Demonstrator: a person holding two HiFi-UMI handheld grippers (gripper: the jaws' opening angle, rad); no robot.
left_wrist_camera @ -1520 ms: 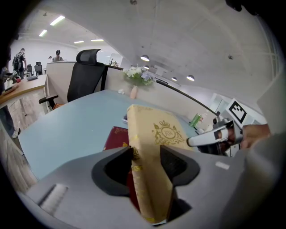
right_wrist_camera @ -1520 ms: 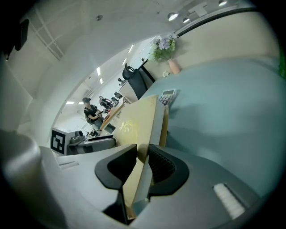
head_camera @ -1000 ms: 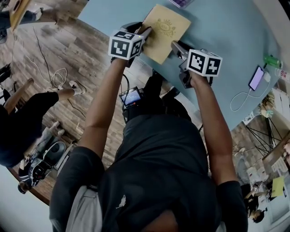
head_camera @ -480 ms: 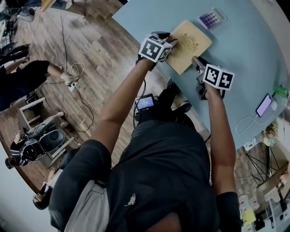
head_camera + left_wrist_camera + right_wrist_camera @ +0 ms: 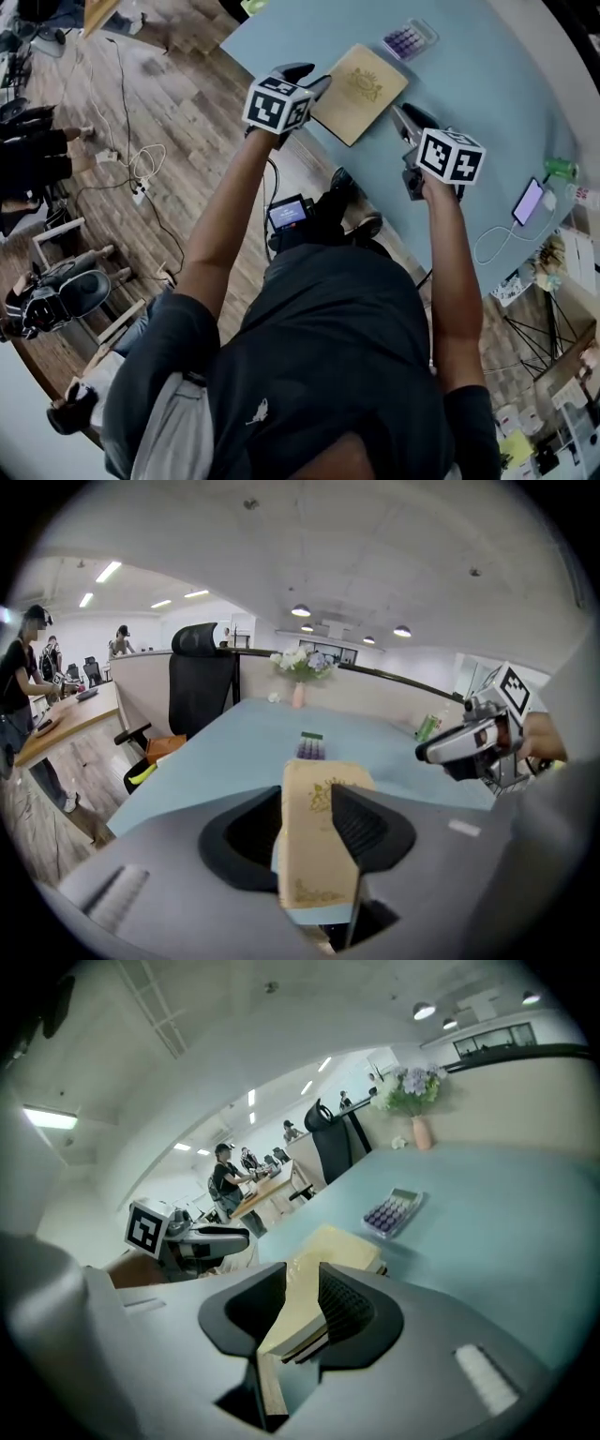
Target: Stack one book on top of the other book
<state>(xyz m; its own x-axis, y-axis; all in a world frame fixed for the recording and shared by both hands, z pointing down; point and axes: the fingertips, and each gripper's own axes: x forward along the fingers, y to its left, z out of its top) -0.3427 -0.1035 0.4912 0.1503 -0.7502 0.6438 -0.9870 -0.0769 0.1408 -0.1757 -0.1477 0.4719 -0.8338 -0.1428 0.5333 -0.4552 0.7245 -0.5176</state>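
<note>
A tan book (image 5: 359, 92) with a gold emblem lies flat on the light blue table (image 5: 487, 84), near its front edge. In the right gripper view its side (image 5: 309, 1330) shows layered covers and pages, like two books stacked. My left gripper (image 5: 314, 82) stands at the book's left edge, its jaws open, and the cover (image 5: 314, 846) shows in the gap of that gripper (image 5: 307, 827). My right gripper (image 5: 403, 114) is just off the book's right edge. This gripper (image 5: 302, 1302) is open too, with the book's near corner between its jaws.
A purple-keyed calculator (image 5: 410, 39) lies just beyond the book. A phone on a white cable (image 5: 529, 201) and a green bottle (image 5: 562, 169) sit at the table's right. A vase of flowers (image 5: 300, 682) stands at the far side. An office chair (image 5: 197, 682) and people stand to the left.
The head view has swung, so the book and both grippers sit elsewhere in the picture. Both grippers stay beside the book. The right one now shows a small gap from its edge.
</note>
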